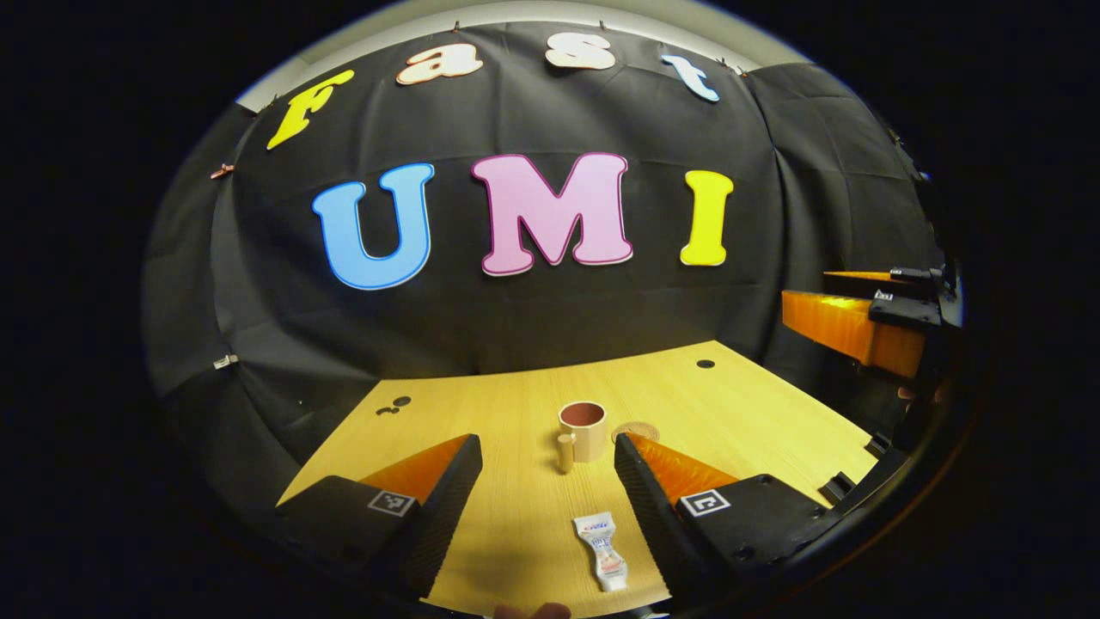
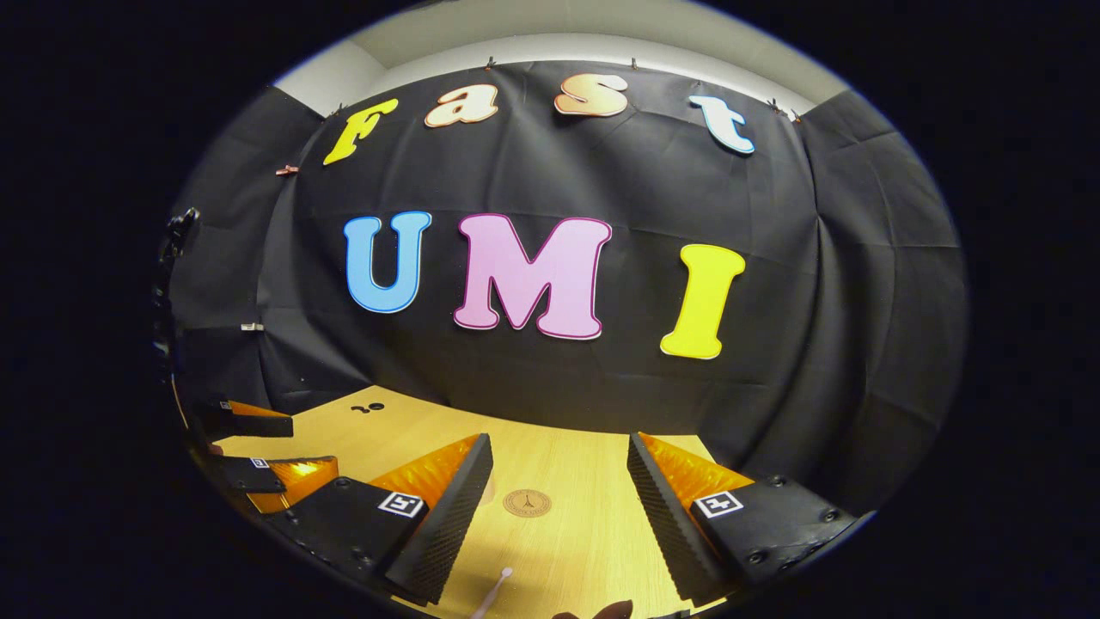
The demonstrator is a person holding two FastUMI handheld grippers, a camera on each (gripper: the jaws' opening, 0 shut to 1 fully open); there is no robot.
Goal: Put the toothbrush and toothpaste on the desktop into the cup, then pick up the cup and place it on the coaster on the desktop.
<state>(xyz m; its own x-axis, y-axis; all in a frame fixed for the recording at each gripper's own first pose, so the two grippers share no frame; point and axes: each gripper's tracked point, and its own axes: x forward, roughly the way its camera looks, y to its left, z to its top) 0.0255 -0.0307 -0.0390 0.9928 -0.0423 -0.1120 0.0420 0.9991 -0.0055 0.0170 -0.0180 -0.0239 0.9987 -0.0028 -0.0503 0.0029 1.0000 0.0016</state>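
beige cup beside toothpaste, grippers apart

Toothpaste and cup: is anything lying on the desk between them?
No. In the left gripper view, bare desk runs from the toothpaste up to the cup.

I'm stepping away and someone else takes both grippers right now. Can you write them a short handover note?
Left gripper: open, holding nothing, raised above the desk.
Right gripper: open, holding nothing, also raised.
Toothpaste: lying flat on the desk between the left gripper's fingers, nearer than the cup.
Cup: upright mid-desk, nothing visible inside, beside the coaster, not on it.
Toothbrush: only one end visible at the near edge of the right gripper view.
Done: nothing yet.
Left: toothbrush and toothpaste into the cup, then the cup onto the coaster.
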